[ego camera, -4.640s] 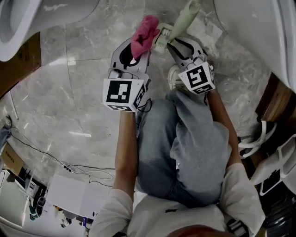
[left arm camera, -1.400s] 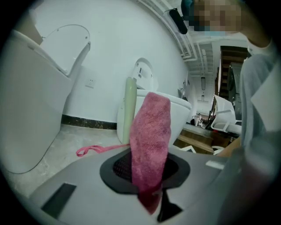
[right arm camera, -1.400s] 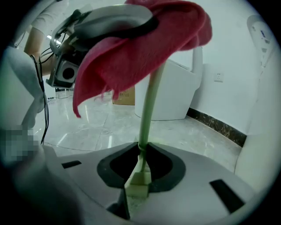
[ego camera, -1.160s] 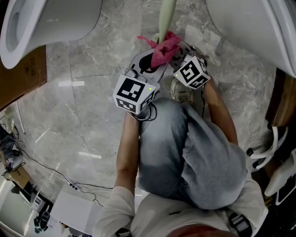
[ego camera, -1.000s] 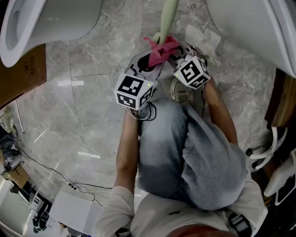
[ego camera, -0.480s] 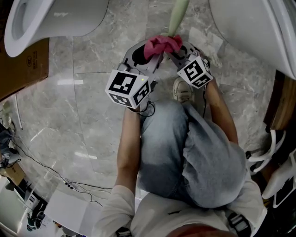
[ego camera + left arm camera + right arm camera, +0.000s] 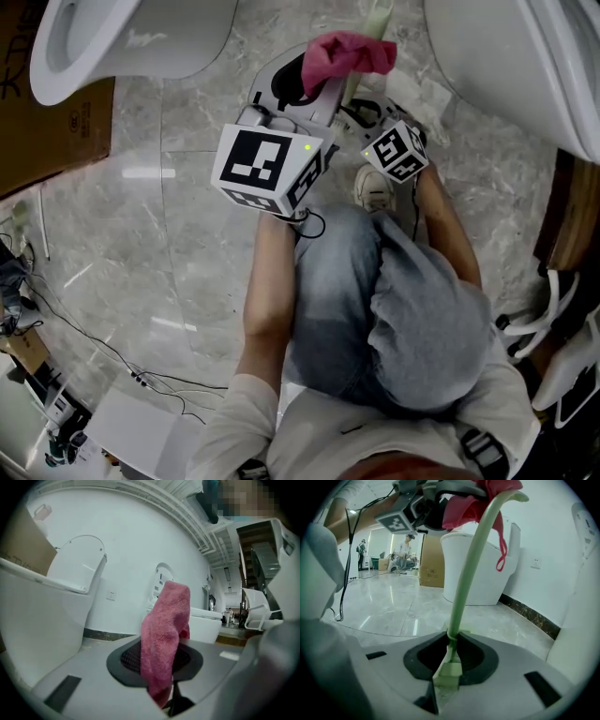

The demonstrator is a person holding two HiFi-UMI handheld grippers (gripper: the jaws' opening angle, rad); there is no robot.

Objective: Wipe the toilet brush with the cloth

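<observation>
Brush (image 7: pixel 465 573) was clamped by its lower end in the right hand-held gripper (image 7: pixel 450 660), with its long axis rising up and away from those jaws. Left hand-held gripper (image 7: pixel 165 677) was pinched shut on the cloth (image 7: pixel 165 630), which sat at the shaft's top end, apparently touching. Judged: the next wipe runs down along the shaft, toward the right hand-held gripper.

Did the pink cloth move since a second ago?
Yes. In the head view the pink cloth has slid farther from the white shoe, toward the top of the picture, up along the green brush handle.
</observation>
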